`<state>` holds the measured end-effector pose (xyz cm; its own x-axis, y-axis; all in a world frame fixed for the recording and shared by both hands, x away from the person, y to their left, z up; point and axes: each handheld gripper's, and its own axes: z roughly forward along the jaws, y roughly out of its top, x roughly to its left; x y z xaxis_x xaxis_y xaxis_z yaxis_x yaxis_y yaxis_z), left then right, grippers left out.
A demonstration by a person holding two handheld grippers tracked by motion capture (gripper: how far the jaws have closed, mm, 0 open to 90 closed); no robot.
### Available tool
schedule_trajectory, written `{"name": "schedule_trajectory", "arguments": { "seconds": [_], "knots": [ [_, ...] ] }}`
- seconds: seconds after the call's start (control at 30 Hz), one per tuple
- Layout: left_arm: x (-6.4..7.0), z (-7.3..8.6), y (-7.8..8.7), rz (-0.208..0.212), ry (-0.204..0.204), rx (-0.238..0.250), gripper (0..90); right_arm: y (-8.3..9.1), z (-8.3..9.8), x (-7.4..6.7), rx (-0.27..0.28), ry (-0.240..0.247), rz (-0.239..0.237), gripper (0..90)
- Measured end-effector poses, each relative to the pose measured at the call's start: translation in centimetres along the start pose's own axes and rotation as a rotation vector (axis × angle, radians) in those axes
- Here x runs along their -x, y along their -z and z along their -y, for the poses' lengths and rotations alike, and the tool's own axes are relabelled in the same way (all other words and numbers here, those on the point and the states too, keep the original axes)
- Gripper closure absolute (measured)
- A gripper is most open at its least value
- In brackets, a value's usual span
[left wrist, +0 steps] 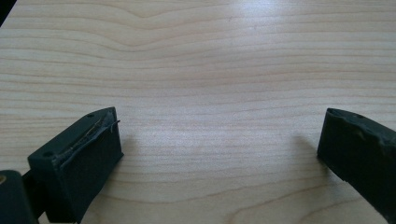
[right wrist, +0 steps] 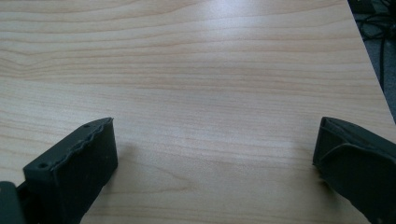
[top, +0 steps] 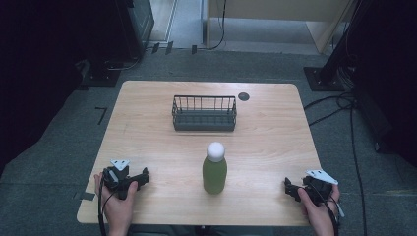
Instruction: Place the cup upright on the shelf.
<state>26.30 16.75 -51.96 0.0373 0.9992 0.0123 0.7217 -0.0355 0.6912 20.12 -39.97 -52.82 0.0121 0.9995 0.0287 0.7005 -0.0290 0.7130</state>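
On table [top: 147, 113], bottle [top: 214, 173] (upright), grippers apart

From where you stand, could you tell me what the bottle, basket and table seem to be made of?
Bottle: matte green body, metal or plastic, hard to tell; smooth white cap.
Basket: dark wire, its thin bars see-through.
Table: pale wood or laminate, showing grain and a soft sheen.

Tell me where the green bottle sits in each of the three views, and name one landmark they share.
High view: the green bottle stands upright at the table's near middle, between the two grippers, in front of the wire basket.
Left gripper view: not in it; bare wood lies between the open jaws.
Right gripper view: not in it; bare wood again, with the table's edge at upper right.
Shared landmark: the light wood-grain tabletop.
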Motion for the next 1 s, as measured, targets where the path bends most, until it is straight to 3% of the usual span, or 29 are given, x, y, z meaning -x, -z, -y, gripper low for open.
{"name": "schedule_trajectory", "arguments": {
  "seconds": [0.37,1.0],
  "knots": [
    [0.0,0.0,0.0,-0.001,0.001,0.0,0.0,0.9,-0.3,-0.5,0.012,0.016,-0.029,0.0],
    [0.0,0.0,0.0,0.005,-0.005,-0.001,0.0,2.2,-1.6,-4.1,0.05,0.093,-0.084,0.0]
  ]
}}
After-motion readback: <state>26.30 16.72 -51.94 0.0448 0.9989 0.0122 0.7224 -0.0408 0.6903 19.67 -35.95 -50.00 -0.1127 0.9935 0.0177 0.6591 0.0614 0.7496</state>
